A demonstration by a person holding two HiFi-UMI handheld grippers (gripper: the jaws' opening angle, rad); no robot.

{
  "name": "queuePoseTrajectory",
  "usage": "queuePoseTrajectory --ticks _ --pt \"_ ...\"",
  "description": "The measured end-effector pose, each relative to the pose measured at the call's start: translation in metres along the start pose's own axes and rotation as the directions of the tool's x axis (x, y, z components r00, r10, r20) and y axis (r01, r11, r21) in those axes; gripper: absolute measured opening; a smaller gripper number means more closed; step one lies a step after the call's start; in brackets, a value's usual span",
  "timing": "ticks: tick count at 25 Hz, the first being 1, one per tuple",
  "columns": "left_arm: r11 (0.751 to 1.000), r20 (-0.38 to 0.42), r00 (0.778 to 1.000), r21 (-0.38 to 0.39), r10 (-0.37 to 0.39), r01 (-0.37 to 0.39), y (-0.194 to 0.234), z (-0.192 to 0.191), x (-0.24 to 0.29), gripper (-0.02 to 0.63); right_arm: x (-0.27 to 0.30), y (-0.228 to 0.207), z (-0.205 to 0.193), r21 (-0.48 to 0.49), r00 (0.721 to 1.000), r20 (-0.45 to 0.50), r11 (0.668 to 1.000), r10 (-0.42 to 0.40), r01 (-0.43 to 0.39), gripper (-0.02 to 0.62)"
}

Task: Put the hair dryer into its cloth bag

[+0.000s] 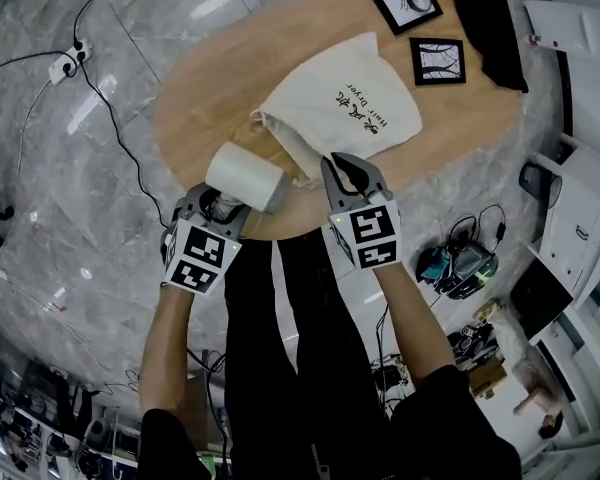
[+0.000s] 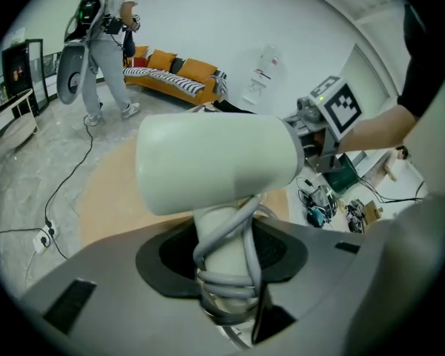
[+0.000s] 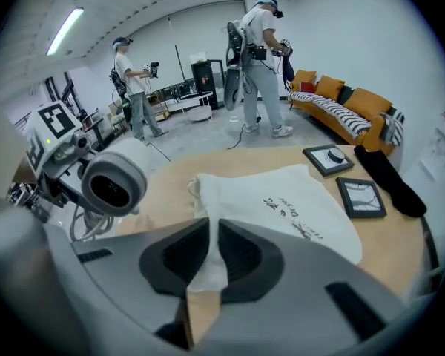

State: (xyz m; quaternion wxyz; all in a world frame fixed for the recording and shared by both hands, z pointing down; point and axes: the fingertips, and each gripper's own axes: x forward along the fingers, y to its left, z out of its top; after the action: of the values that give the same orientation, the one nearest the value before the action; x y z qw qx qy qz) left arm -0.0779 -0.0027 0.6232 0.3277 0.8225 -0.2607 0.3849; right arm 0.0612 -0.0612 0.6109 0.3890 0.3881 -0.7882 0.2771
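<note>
Head view: smooth cream hair dryer [image 1: 242,175] at the oval wooden table [image 1: 195,88] edge, beside a soft off-white cloth bag [image 1: 345,108] printed "Hair Dryer" | Left gripper view: left gripper [image 2: 224,273] jaws clamp its round handle, wound with grey cord [image 2: 245,228] | Right gripper view: right gripper [image 3: 211,265] jaws pinch the bag's rumpled edge.

Recording lab furnished as a lounge. Beyond the right gripper [image 3: 213,227], a person [image 3: 259,58] in headset and backpack rig stands near an orange sofa [image 3: 348,99]. Left of the left gripper [image 1: 225,206], a power strip [image 1: 68,63] lies on marble flooring [image 1: 60,198].
</note>
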Motion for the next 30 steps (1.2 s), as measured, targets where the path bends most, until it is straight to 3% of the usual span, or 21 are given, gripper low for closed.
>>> queuePoseTrajectory --ticks 4,9,17,22,27,30 --pt "0.997 -0.075 0.997 0.068 0.038 -0.033 0.006 0.008 0.003 0.178 -0.005 0.010 0.016 0.063 0.998 0.043 0.997 0.050 -0.053 0.049" --pt "0.990 -0.207 0.978 0.143 0.041 -0.011 0.006 0.003 0.022 0.178 -0.007 0.023 0.022 0.068 0.994 0.071 0.994 0.085 -0.090 0.049" --pt "0.984 -0.278 0.960 0.177 0.015 0.036 0.005 0.003 0.041 0.177 -0.013 0.034 0.037 0.072 0.982 0.127 0.986 0.141 -0.151 0.049" --pt "0.977 -0.371 0.929 0.203 0.009 0.071 0.002 0.005 0.048 0.178 -0.012 0.043 0.037 0.062 0.978 0.121 0.981 0.173 -0.181 0.049" --pt "0.972 -0.413 0.910 0.228 0.042 0.059 0.007 0.010 0.064 0.178 -0.008 0.047 0.028 0.077 0.976 0.110 0.977 0.188 -0.197 0.049" --pt "0.970 -0.408 0.912 0.239 0.052 0.052 0.006 0.014 0.075 0.178 -0.007 0.047 0.024 0.078 0.974 0.100 0.975 0.201 -0.209 0.049"
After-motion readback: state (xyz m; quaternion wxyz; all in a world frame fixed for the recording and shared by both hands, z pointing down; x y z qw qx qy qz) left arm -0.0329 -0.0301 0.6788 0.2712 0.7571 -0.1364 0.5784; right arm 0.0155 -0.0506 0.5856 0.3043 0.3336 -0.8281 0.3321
